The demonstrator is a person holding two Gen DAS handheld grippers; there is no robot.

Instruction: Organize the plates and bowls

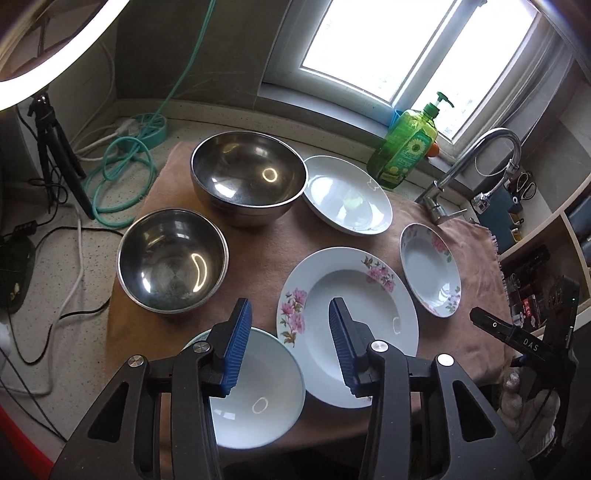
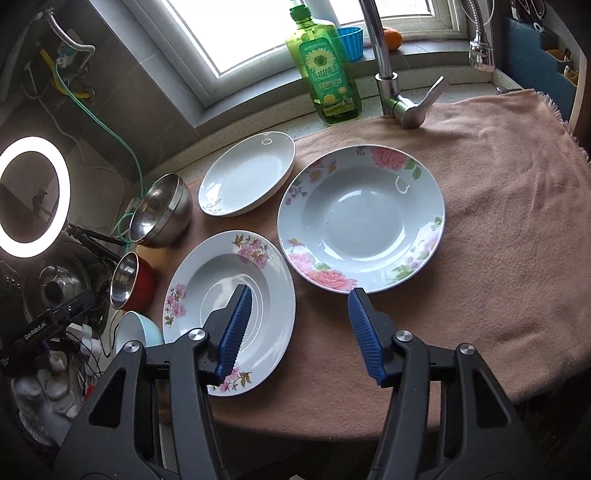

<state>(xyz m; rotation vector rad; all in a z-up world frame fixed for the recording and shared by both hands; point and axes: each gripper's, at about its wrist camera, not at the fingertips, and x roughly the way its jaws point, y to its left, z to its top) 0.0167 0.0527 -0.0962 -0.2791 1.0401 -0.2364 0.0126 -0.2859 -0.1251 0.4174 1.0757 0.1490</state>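
Both sets of jaws open, gripping nothing; left gripper (image 1: 291, 317) over pale bowl (image 1: 258, 387) at towel's (image 2: 498, 221) near edge; right gripper (image 2: 300, 302) above floral plate (image 2: 207, 273).

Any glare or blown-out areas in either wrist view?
Left wrist: window blown out, ring light flares the top-left corner, specular spots in the steel bowls. Right wrist: window overexposed, ring light clipped white, small highlight on the rose plate. Fisheye bends the edges in both.

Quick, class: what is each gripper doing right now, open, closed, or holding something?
Left gripper: open, holding nothing, above the pale blue bowl.
Right gripper: open, holding nothing, above the pink-flowered plate.
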